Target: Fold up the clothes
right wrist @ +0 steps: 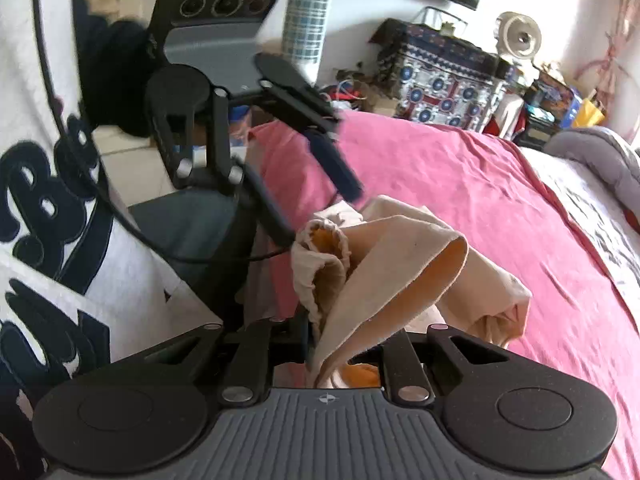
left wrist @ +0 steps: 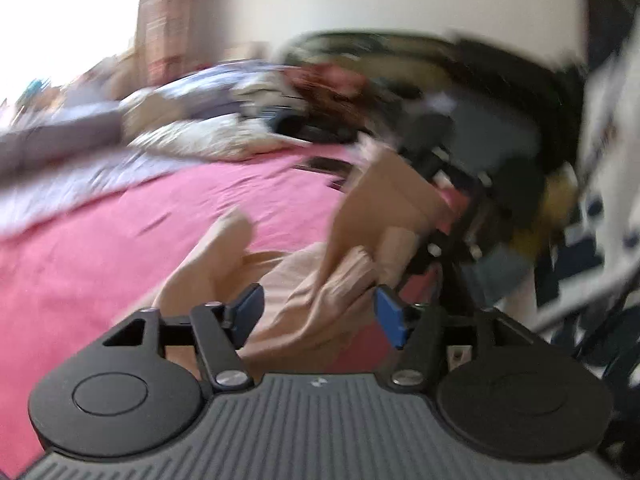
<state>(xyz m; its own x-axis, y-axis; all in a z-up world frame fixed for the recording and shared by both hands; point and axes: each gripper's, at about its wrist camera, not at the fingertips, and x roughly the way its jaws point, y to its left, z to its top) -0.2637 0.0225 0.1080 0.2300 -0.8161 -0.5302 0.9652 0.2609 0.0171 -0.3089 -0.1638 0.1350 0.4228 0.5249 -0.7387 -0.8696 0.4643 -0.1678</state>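
right gripper (right wrist: 320, 356): the jaws are drawn narrow and a fold of the beige garment (right wrist: 384, 264) is pinched between them, close under the camera
beige garment: it is lifted at the held end and runs away to the right, down on the pink bedsheet (right wrist: 460, 168)
left gripper (left wrist: 316, 316): the jaws are spread wide, nothing is pressed; the loose cloth lies just ahead, between the blue pads (left wrist: 390, 316)
nearer hand: the left one is judged nearer to the free end
far side: a patterned box (right wrist: 436, 80) is seen behind the bed
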